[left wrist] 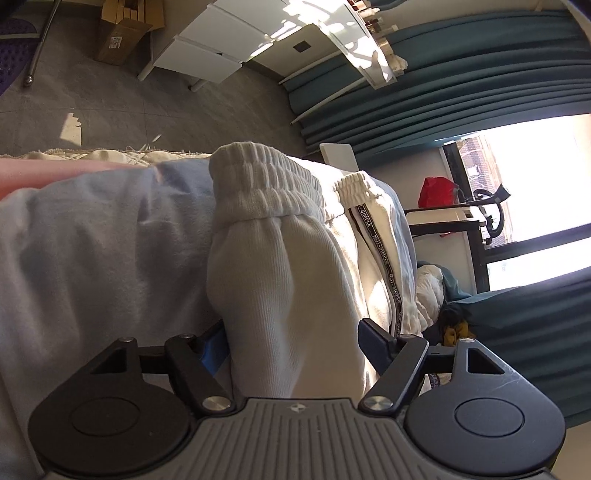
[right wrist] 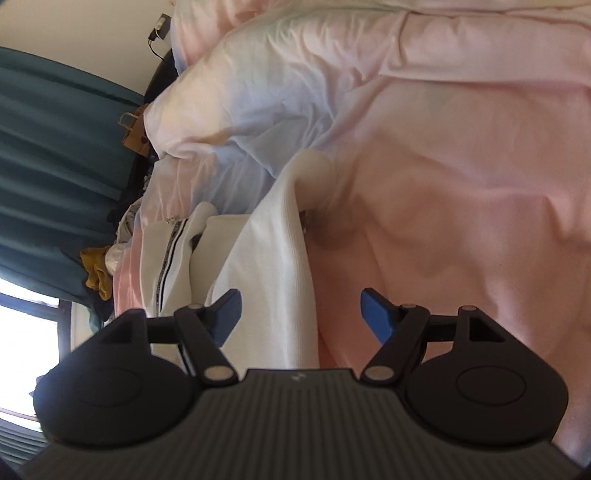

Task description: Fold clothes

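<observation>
Sitting right between the wide-spread blue pads of the left gripper (left wrist: 293, 341) was a bunched-up leg of the white sweatpants (left wrist: 280, 266), though the jaws weren't squeezing it, just parted on either side of the fabric. The pants lay on the bed (left wrist: 92, 236), draped over the pale blue-pink sheet, elastic waistband (left wrist: 264, 177) sticking up farther out, and a black stripe (left wrist: 384, 254) with lettering ran down the side. Past that were teal curtains (left wrist: 461, 85), a bright window (left wrist: 535, 192) and a white desk (left wrist: 280, 33). The right gripper (right wrist: 301, 315) was spread open too, one pad over the white cloth (right wrist: 273, 258), gripping nothing, with the pink duvet (right wrist: 461, 166) beyond it. That view was pretty blurry.
</observation>
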